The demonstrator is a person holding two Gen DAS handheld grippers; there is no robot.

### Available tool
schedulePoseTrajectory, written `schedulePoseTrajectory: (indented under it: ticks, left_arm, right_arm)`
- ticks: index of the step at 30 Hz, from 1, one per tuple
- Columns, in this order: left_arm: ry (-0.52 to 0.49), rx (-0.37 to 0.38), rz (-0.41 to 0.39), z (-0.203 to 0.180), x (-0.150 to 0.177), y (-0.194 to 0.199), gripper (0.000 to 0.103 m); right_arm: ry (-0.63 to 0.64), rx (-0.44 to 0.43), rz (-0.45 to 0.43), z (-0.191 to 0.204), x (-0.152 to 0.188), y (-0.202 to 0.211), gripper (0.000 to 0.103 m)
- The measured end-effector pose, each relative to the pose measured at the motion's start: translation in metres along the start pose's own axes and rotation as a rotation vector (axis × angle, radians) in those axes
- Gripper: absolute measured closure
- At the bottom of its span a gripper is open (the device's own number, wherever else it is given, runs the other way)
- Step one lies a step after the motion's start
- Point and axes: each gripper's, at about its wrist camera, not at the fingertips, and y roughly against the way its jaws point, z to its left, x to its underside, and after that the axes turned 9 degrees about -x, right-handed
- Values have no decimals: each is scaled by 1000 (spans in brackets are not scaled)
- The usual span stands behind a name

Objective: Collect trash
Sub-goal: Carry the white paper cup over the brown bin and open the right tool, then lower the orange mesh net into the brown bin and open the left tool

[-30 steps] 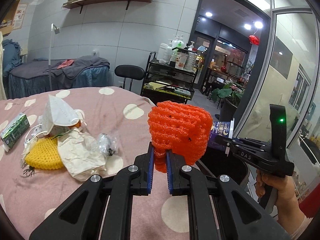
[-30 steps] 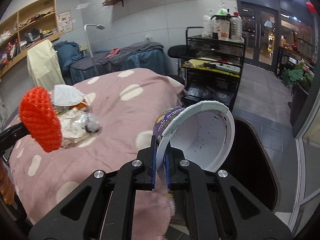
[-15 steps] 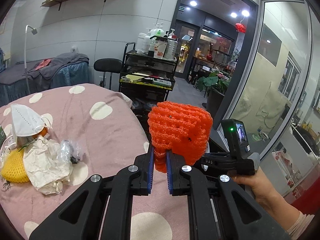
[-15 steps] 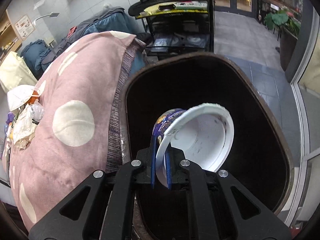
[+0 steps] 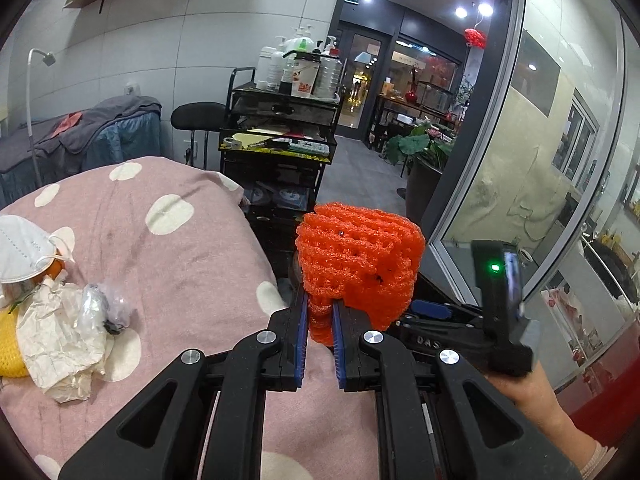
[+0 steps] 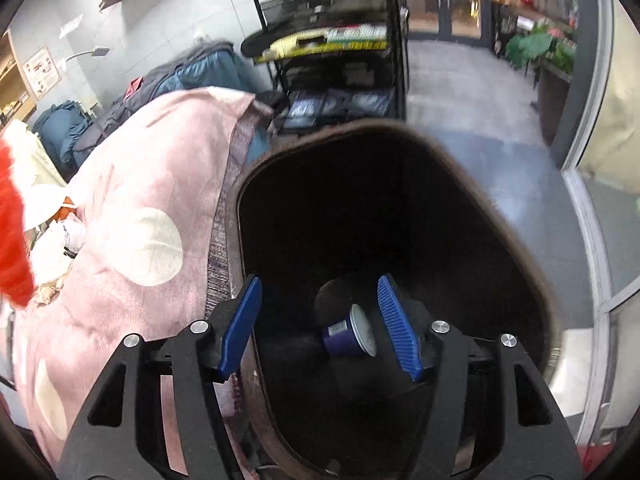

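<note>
Pink bedspread (image 5: 192, 264), left fingers (image 5: 301, 328) pinching orange net (image 5: 356, 268), right fingers (image 6: 398, 332) spread

Orange foam net (image 5: 357, 266) spongy and meshed, pink cloth cover (image 5: 192, 264) matt, crumpled paper (image 5: 60, 340), bin (image 6: 400, 216) dark matt.

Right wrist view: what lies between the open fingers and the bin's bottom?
A blue cup lies on its side down in the bin, framed by the right gripper's spread blue pads. Otherwise only dark interior shows.
</note>
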Motion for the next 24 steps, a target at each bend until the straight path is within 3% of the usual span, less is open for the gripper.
schedulePoseTrajectory:
  ticks: [2, 11, 15, 18, 24]
  left_arm:
    - [-9, 11, 14, -6, -5, -8, 92]
    - [-82, 27, 119, -43, -12, -57, 92]
    - [-119, 17, 184, -52, -11, -78, 92]
    - [-135, 7, 241, -57, -8, -92, 92]
    - [-173, -15, 282, -63, -4, -109, 92]
  right_arm:
    - [13, 27, -48, 3, 5, 16, 31]
    - [4, 178, -203, -7, 24, 79, 20]
    - [-39, 247, -220, -22, 28, 90, 20]
    - [-67, 258, -223, -33, 33, 98, 20]
    - [-126, 254, -219, -51, 38, 100, 19]
